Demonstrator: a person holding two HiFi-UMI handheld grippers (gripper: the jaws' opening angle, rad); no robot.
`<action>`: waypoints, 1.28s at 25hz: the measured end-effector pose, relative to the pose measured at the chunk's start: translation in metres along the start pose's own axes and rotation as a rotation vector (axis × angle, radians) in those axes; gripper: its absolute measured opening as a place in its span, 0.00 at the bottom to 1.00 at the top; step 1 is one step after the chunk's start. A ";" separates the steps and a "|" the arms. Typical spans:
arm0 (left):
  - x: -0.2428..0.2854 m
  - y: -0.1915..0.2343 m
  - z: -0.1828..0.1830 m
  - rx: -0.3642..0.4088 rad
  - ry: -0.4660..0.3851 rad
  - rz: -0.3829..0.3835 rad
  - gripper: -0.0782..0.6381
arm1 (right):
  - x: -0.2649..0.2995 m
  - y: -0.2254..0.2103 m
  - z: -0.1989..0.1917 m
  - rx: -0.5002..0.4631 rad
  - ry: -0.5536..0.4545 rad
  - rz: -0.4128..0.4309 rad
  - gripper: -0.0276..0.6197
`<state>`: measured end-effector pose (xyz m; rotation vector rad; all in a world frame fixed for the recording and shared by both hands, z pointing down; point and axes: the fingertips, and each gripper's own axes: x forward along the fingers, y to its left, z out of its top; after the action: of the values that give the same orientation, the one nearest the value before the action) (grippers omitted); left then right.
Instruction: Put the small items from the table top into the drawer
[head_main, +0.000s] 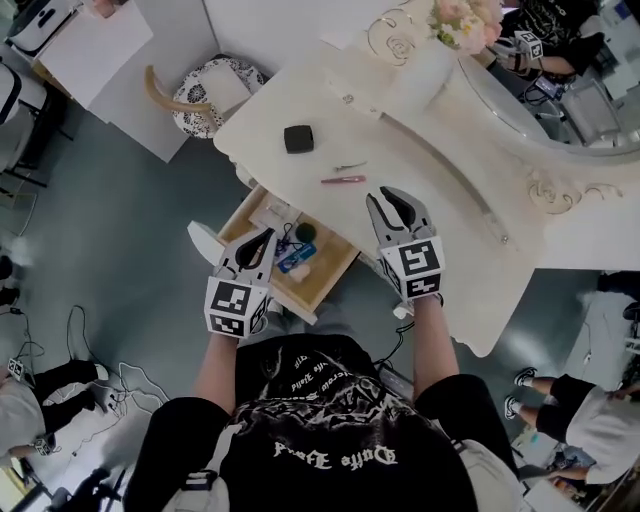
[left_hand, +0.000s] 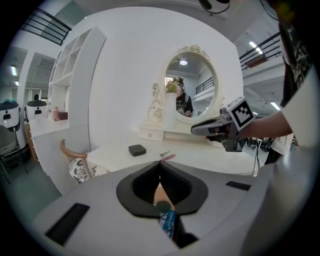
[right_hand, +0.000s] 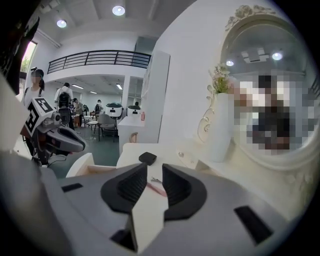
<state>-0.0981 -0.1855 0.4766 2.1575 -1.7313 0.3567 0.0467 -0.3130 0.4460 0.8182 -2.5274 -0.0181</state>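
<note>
On the cream dressing table (head_main: 440, 225) lie a small black box (head_main: 298, 139), a thin metal clip (head_main: 350, 166) and a pink stick (head_main: 343, 180). Below the table's front edge the wooden drawer (head_main: 325, 287) stands pulled out, with a blue item (head_main: 296, 257), a dark round thing (head_main: 306, 232) and other small things inside. My left gripper (head_main: 268, 234) hangs over the drawer, shut with nothing held; the left gripper view shows the blue item (left_hand: 168, 222) under its jaws. My right gripper (head_main: 386, 196) hovers over the table just right of the pink stick, open and empty, with the pink stick (right_hand: 158, 189) visible through its gap.
A chair with a patterned cushion (head_main: 213, 92) stands left of the table. At the back of the table are a round mirror (head_main: 560, 100), a white vase with flowers (head_main: 440, 50) and a small drawer box (head_main: 350, 98). Cables lie on the floor at lower left; people stand nearby.
</note>
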 end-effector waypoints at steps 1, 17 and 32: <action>0.000 0.002 -0.001 -0.008 0.002 0.011 0.13 | 0.005 -0.002 0.001 -0.008 0.001 0.010 0.20; -0.005 0.027 -0.016 -0.069 0.068 0.183 0.13 | 0.078 0.004 -0.037 -0.115 0.156 0.261 0.25; 0.001 0.033 -0.014 -0.050 0.117 0.190 0.13 | 0.108 0.011 -0.072 -0.203 0.252 0.468 0.30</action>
<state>-0.1300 -0.1873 0.4936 1.9034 -1.8617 0.4740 -0.0032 -0.3549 0.5591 0.1297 -2.3658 -0.0161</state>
